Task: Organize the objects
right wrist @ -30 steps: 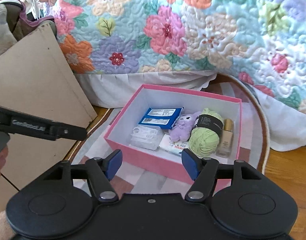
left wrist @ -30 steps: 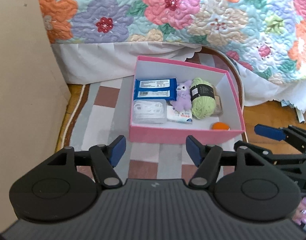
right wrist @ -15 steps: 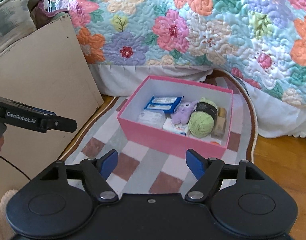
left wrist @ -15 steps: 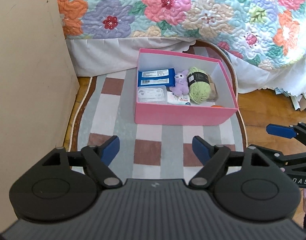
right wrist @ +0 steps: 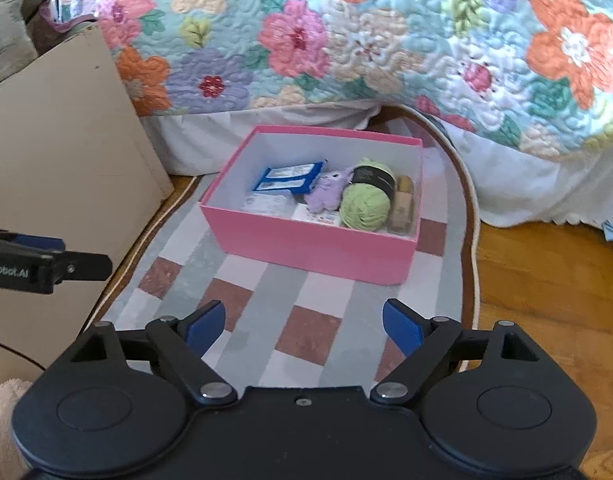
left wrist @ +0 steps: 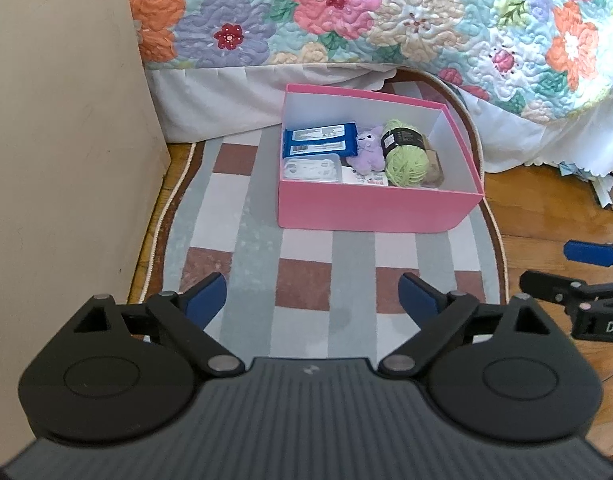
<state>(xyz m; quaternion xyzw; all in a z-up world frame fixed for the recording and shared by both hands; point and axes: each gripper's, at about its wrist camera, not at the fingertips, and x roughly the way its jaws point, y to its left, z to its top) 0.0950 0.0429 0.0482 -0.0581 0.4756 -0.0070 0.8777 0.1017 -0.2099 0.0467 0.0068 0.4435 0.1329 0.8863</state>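
Observation:
A pink box (left wrist: 370, 210) stands on a checked rug (left wrist: 242, 240) in front of the bed; it also shows in the right wrist view (right wrist: 306, 244). Inside lie a blue wipes pack (left wrist: 318, 139), a clear plastic case (left wrist: 311, 168), a purple plush toy (left wrist: 369, 152), a green yarn ball (left wrist: 404, 154) and a beige bottle (right wrist: 402, 204). My left gripper (left wrist: 312, 300) is open and empty, well back from the box. My right gripper (right wrist: 304, 326) is open and empty, also back from the box.
A beige board (left wrist: 62, 152) stands upright at the left. The flowered quilt (left wrist: 366, 12) and white bed skirt (left wrist: 226, 96) hang behind the box. Wooden floor (left wrist: 546, 216) lies to the right, with papers (left wrist: 602, 184) at the far right.
Both grippers have pulled back from the box, which now looks smaller and farther away. Both stay open and empty.

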